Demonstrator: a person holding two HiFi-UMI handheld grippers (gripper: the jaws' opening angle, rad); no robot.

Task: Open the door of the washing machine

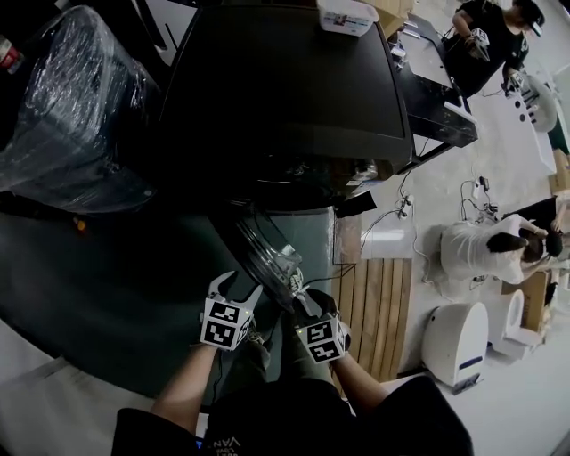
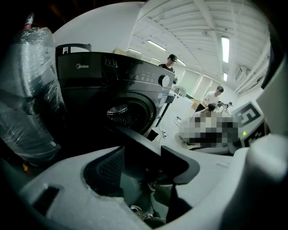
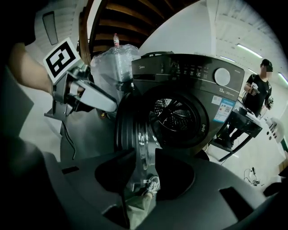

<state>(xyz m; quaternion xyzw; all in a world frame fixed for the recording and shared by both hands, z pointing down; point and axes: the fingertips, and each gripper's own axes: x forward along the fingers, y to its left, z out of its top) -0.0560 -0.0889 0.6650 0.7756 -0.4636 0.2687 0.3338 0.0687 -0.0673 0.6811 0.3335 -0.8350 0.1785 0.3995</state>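
The black front-loading washing machine [image 1: 285, 89] stands ahead of me. Its round door [image 1: 263, 245] hangs swung out towards me, and the drum [image 3: 173, 114] is bare behind it. In the right gripper view the door [image 3: 128, 126] is edge-on. My right gripper [image 1: 305, 303] is open at the door's near edge. The rim lies in line with the gap of the right gripper [image 3: 139, 173], and no pad presses on it. My left gripper [image 1: 235, 292] is just left of the door, jaws spread wide with nothing in them. The left gripper [image 2: 144, 173] faces the machine [image 2: 112, 76].
A plastic-wrapped bulky object [image 1: 71, 107] stands left of the machine. A wooden pallet [image 1: 378, 312] and cables [image 1: 392, 214] lie on the floor to the right, with a white appliance [image 1: 454, 343] and people beyond. A white box [image 1: 347, 16] sits on the machine's top.
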